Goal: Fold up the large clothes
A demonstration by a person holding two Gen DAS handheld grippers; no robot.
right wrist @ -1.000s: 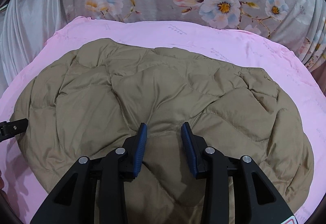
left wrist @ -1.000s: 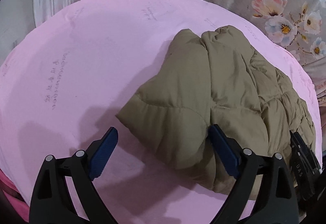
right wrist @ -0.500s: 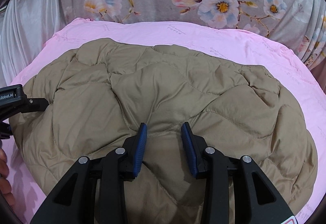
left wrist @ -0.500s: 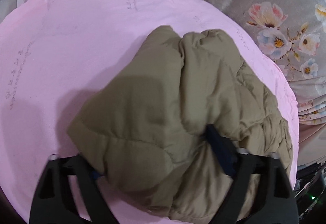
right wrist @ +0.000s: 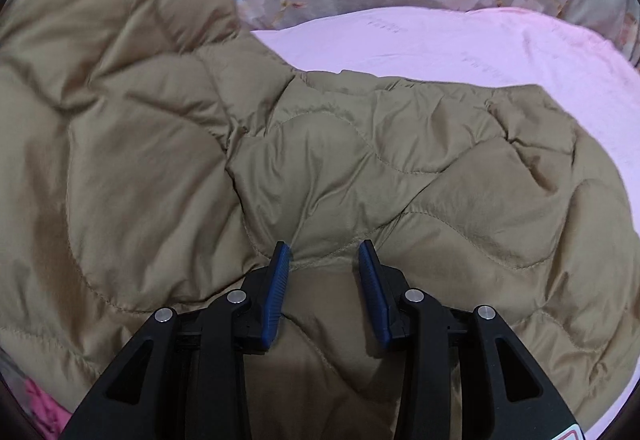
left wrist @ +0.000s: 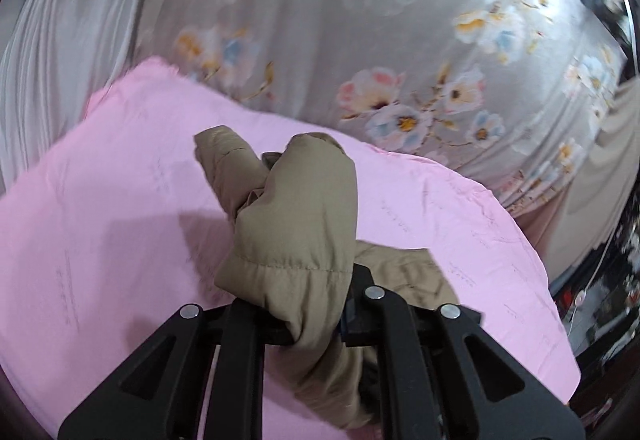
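So the tan quilted jacket [right wrist: 400, 168] was spread over the pink sheet [right wrist: 460, 40], with its left side bunched up high. The left gripper [left wrist: 316, 320] was clamped tight on a puffy fold of it, lifted off the sheet. The right gripper [right wrist: 325, 268] sat partly open, blue pads [right wrist: 276, 292] pressing down onto the fabric, flowered curtain [left wrist: 360, 20] behind.
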